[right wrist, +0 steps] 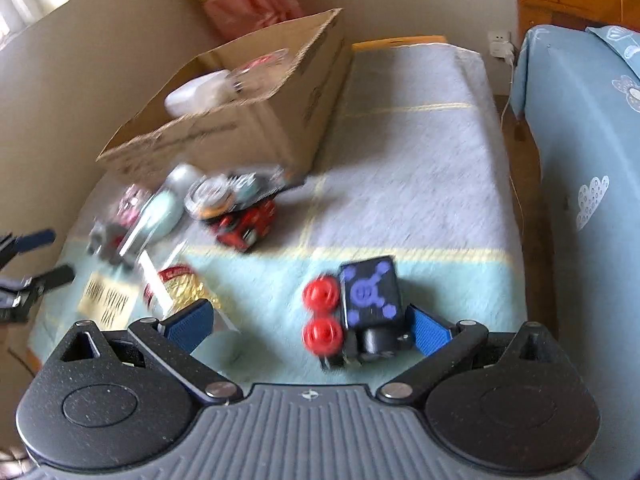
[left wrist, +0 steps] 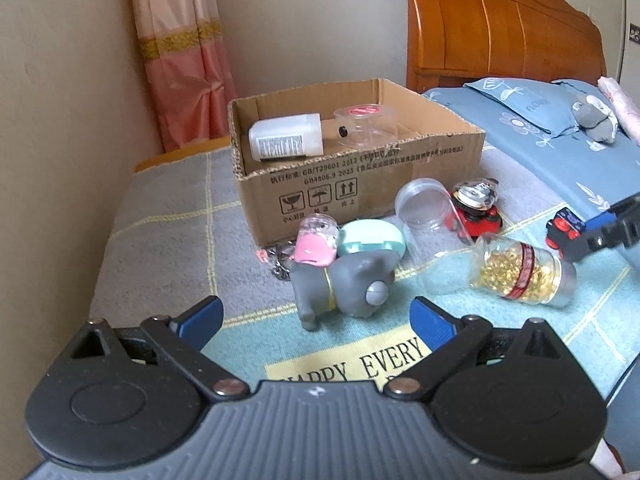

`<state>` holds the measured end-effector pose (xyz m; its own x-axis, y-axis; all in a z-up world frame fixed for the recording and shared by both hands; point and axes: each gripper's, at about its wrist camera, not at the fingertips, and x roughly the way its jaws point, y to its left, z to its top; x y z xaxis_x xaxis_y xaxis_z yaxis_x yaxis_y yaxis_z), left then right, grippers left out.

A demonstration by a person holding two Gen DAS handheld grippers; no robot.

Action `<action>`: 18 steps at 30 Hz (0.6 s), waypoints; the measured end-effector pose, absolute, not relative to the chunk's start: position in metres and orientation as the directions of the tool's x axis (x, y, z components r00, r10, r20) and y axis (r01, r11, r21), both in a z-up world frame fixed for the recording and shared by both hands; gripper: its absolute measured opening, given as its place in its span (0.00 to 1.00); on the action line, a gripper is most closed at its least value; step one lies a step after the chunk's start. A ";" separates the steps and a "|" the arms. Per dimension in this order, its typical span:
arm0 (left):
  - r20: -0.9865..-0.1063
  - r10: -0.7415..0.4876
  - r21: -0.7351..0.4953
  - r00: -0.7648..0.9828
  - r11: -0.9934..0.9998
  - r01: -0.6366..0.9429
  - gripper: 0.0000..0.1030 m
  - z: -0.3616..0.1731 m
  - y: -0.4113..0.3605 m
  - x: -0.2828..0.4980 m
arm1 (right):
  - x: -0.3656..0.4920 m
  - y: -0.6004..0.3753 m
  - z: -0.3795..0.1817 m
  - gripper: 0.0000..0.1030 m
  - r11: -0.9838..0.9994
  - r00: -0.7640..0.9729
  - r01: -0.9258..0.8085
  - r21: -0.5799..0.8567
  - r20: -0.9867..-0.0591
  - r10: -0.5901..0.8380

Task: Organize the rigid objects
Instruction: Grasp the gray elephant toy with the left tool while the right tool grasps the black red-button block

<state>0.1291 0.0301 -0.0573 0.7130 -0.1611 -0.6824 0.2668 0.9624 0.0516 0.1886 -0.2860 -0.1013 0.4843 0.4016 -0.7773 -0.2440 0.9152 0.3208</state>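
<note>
Where the right gripper spreads wide at lower centre, black toy car, purple emblem, red wheels, between its fingers, left gripper wide, empty.

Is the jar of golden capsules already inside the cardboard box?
No. The jar of golden capsules lies on its side on the blanket, in front of the cardboard box.

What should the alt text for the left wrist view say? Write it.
The open left gripper hovers before a grey toy dog lying on a blanket, among scattered jars and toys. Behind stands a cardboard box holding a white bottle.
</note>
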 end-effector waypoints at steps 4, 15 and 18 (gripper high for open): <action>-0.703 -0.183 0.024 0.687 0.960 0.281 0.96 -0.062 0.029 0.131 | 0.173 -0.283 -0.097 1.00 0.944 0.528 -0.218 0.246 -0.784 0.326; -0.774 -0.181 -0.048 0.607 0.972 0.228 0.96 -0.096 0.022 0.156 | 0.138 -0.252 -0.116 1.00 0.964 0.613 -0.263 -0.029 -0.777 0.143; -0.778 -0.171 -0.065 0.605 0.979 0.192 0.98 -0.103 0.023 0.162 | 0.138 -0.254 -0.118 1.00 0.963 0.621 -0.268 -0.018 -0.768 0.158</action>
